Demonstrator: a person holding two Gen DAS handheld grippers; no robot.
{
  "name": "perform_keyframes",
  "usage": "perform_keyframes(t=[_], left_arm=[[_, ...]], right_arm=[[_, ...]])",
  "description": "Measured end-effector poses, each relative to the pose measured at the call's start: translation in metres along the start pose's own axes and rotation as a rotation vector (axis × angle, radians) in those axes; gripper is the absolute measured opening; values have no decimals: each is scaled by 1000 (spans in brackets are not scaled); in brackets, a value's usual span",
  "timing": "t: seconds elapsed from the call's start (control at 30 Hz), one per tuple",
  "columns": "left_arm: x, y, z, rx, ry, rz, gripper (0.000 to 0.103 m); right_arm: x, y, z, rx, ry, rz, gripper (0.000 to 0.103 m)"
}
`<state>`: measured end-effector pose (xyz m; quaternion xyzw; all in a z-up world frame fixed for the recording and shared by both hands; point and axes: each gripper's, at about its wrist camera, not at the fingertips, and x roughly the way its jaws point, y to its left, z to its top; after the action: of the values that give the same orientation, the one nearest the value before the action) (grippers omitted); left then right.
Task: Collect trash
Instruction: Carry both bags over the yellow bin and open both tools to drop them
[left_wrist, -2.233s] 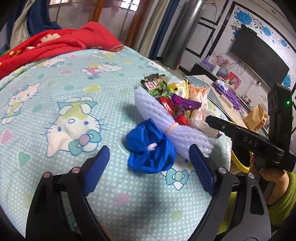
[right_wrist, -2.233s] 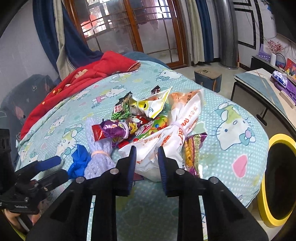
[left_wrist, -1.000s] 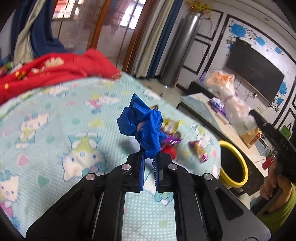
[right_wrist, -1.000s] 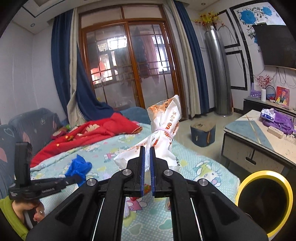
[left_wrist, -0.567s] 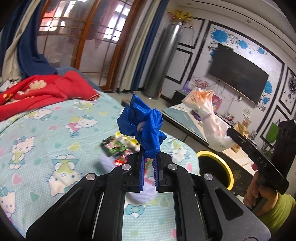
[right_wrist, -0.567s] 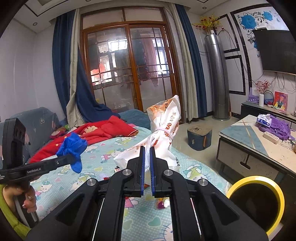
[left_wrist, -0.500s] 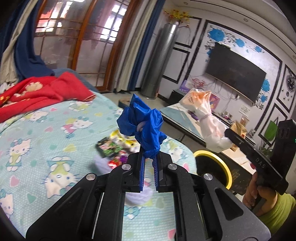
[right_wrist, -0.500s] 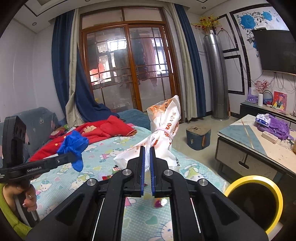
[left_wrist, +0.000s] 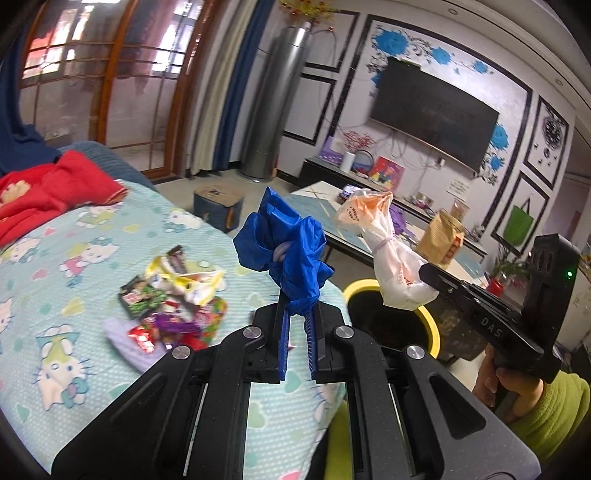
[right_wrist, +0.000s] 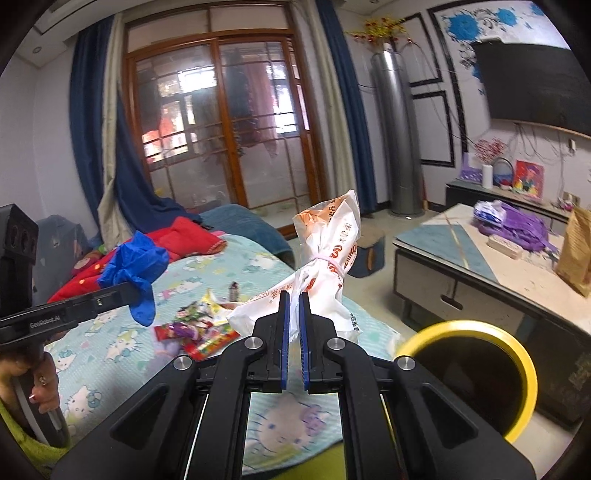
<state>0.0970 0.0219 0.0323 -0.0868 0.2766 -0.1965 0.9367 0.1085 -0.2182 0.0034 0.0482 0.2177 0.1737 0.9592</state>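
My left gripper (left_wrist: 297, 301) is shut on a crumpled blue plastic bag (left_wrist: 286, 245), which it holds up in the air above the bed's edge. My right gripper (right_wrist: 294, 295) is shut on a tied white and orange plastic bag (right_wrist: 327, 251), also lifted. In the left wrist view that white bag (left_wrist: 388, 254) hangs just above a bin with a yellow rim (left_wrist: 432, 325). The same yellow-rimmed bin (right_wrist: 517, 354) lies low and right of the right gripper. Several snack wrappers (left_wrist: 173, 295) and a purple foam sleeve (left_wrist: 125, 341) lie on the bed.
The bed has a cartoon-cat sheet (left_wrist: 55, 258) and a red blanket (left_wrist: 48, 188) at its far end. A low table (right_wrist: 498, 266) with purple bags and a brown paper bag (right_wrist: 576, 251) stands beyond the bin. A small blue box (left_wrist: 218, 203) sits on the floor.
Both grippers have swung from the bed toward the yellow-rimmed bin, each still holding its bag. The bin now looks larger and nearer in both views.
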Motion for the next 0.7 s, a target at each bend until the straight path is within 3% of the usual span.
perform_keyframes(t=[0.7], left_arm=[[84,-91,-7,168,112,-146,4]], right_arm=[[-30,-102,-26,170,11,-220,5]])
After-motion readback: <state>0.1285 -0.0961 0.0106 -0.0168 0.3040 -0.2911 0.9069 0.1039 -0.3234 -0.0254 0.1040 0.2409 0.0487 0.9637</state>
